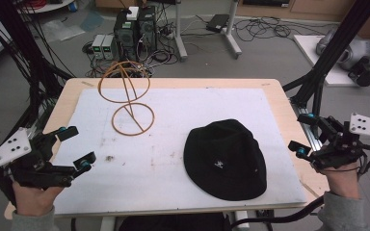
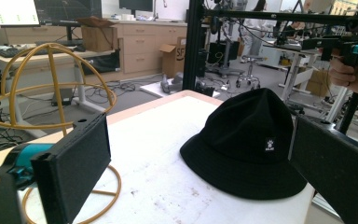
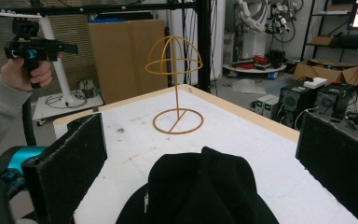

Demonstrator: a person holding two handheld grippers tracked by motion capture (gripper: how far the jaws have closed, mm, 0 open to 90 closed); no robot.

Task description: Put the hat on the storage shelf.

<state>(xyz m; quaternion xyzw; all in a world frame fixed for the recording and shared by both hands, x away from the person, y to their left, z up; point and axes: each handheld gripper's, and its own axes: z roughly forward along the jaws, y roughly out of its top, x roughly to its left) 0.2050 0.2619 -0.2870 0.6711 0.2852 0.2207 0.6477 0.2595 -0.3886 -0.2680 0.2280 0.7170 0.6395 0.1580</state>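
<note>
We find a black bucket hat [image 1: 225, 160] lying crown-up on the white mat [image 1: 173, 159] that covers the tabletop [image 1: 279, 103], in the near right part of the mat. A small white logo patch shows on the side of its crown. We use this hat as our landmark.

Left of the hat and farther back stands a yellow wire hat stand [image 1: 127, 96], upright on its ring base, well apart from the hat and bare.

The left gripper [image 1: 77, 147] hangs at the tabletop's left edge, well left of the hat, its jaws wide apart with nothing between them; in the left gripper view the hat sits ahead between the two jaws, untouched.

The right gripper [image 1: 302, 134] is held off the tabletop's right edge, just right of the hat. Its jaws also stand wide apart and empty; the right gripper view looks over the hat's crown toward the stand.
</note>
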